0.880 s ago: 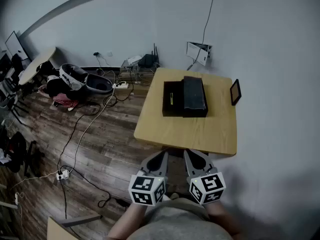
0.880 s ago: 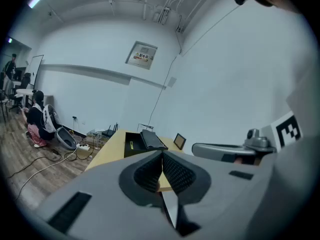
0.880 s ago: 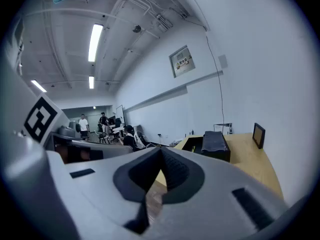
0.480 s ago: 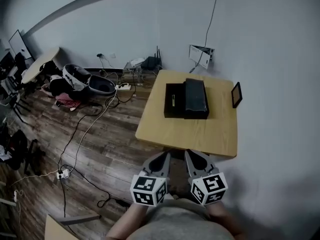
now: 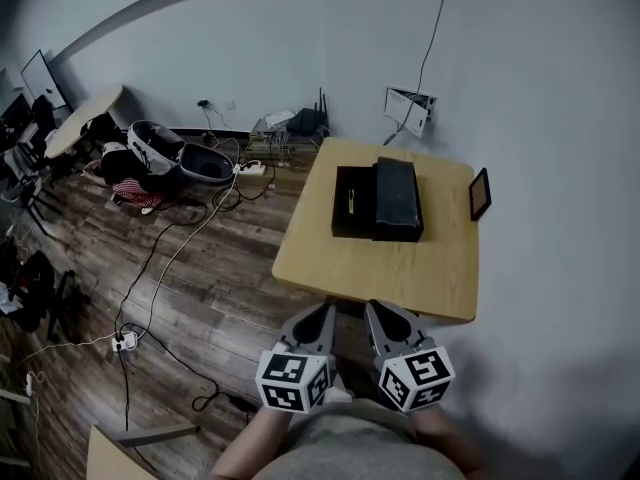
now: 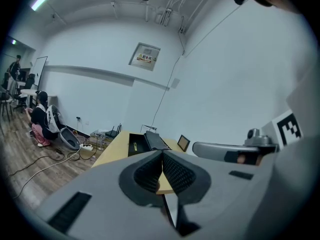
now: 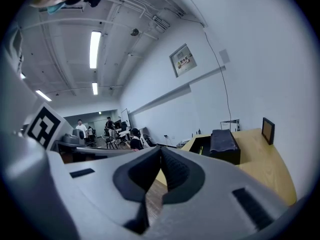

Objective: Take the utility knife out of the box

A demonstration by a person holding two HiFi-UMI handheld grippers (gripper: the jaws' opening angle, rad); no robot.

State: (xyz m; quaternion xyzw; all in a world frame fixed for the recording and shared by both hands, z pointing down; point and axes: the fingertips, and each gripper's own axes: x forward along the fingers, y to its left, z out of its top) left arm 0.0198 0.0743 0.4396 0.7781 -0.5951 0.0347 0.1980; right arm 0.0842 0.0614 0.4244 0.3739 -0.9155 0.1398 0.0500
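Observation:
An open black box (image 5: 352, 204) lies on the small wooden table (image 5: 400, 268), its dark lid (image 5: 398, 198) resting over the right half. Inside the open left half lies a thin yellowish utility knife (image 5: 351, 200). Both grippers hang close to the person's body, short of the table's near edge and well away from the box. My left gripper (image 5: 324, 312) is shut with nothing in it, its pads (image 6: 150, 171) pressed together. My right gripper (image 5: 373, 308) is shut and empty too. The box (image 6: 136, 147) shows ahead in the left gripper view, and the box (image 7: 206, 148) in the right gripper view.
A small dark framed panel (image 5: 480, 194) stands at the table's right edge by the white wall. Cables, a power strip (image 5: 125, 346) and bags (image 5: 150, 158) lie on the wooden floor to the left. People sit and stand at desks (image 7: 107, 134) far off.
The head view has shifted slightly, so the table and box sit a little further right in the picture. Both grippers stay shut in the same place near the body.

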